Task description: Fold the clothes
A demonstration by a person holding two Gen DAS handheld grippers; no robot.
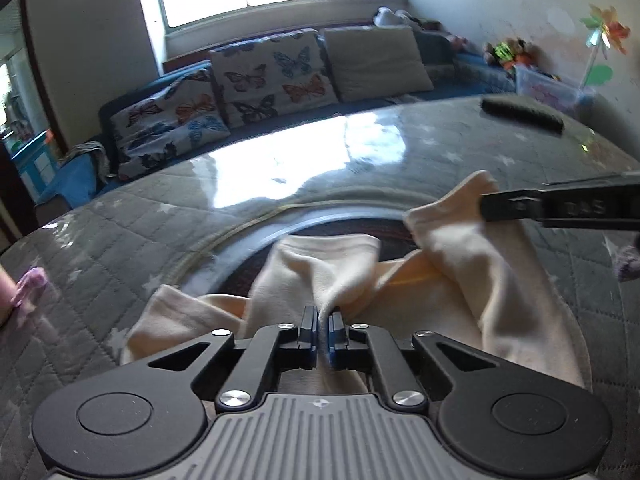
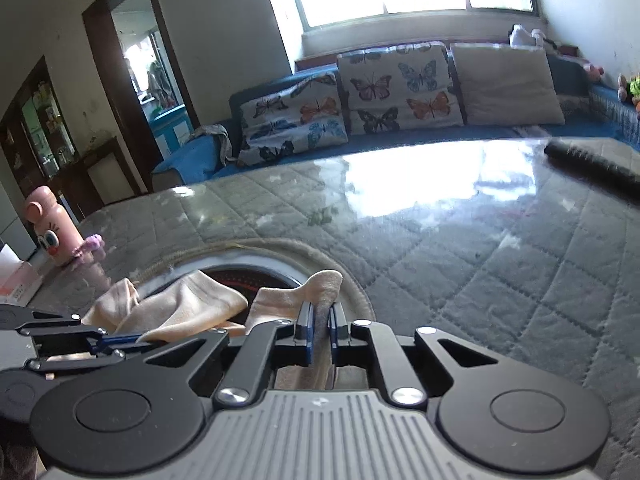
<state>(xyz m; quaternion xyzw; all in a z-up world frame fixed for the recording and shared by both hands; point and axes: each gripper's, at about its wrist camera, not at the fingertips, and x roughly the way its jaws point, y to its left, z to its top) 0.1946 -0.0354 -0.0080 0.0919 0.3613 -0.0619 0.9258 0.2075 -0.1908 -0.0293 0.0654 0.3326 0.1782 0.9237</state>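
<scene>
A cream garment (image 1: 328, 264) lies crumpled on the grey quilted table (image 1: 120, 248), partly over a dark round inset. My left gripper (image 1: 323, 312) is shut on a pinched fold of it at the near side. My right gripper (image 1: 486, 208) comes in from the right and grips a raised corner of the same cloth. In the right wrist view the right gripper (image 2: 322, 308) is shut on that cream corner (image 2: 324, 284), with cloth running down between its pads. The left gripper (image 2: 120, 340) shows side-on at the left, against the rest of the garment (image 2: 192, 300).
A dark oblong object (image 1: 520, 114) lies at the table's far right. A pink bottle with a cartoon face (image 2: 48, 224) and a small purple item (image 2: 92, 246) stand at the left edge. A blue sofa with butterfly cushions (image 2: 400, 88) runs behind the table.
</scene>
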